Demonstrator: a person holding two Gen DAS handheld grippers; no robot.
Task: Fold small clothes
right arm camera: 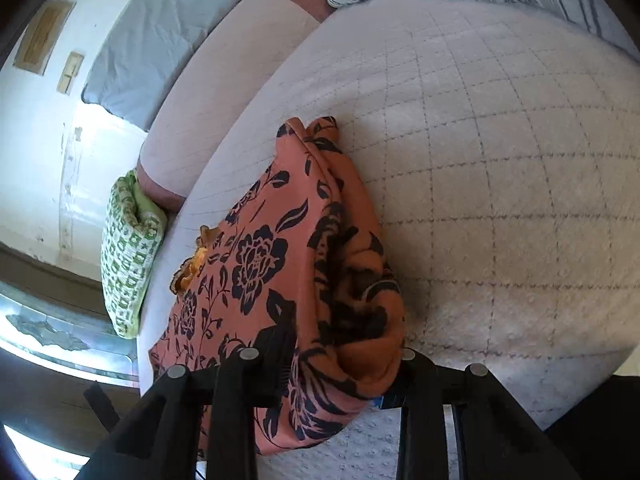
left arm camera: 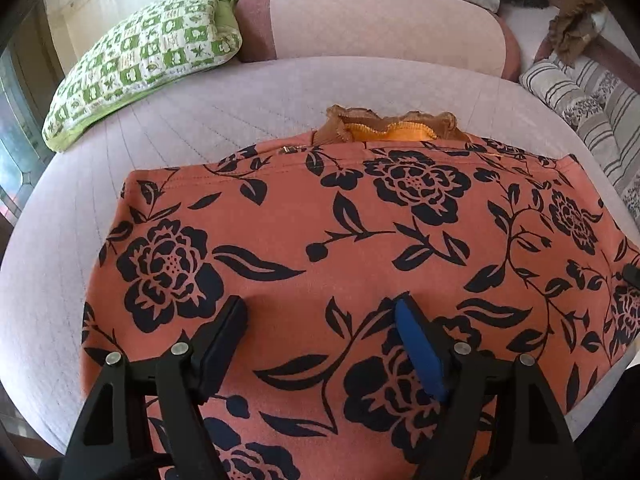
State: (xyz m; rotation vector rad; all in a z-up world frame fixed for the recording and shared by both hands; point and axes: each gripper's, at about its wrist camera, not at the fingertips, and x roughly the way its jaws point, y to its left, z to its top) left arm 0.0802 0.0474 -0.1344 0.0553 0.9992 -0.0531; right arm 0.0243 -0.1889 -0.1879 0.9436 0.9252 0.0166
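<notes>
Floral garment [left arm camera: 360, 240] lies spread on the bed [left arm camera: 240, 104], orange frill poking out at far edge; my right gripper [right arm camera: 336, 380] is clamped on its bunched side; left gripper [left arm camera: 320, 312] hovers apart over the cloth; mid-fold, I reckon; next: lift that side & carry it across w/o dragging.
</notes>
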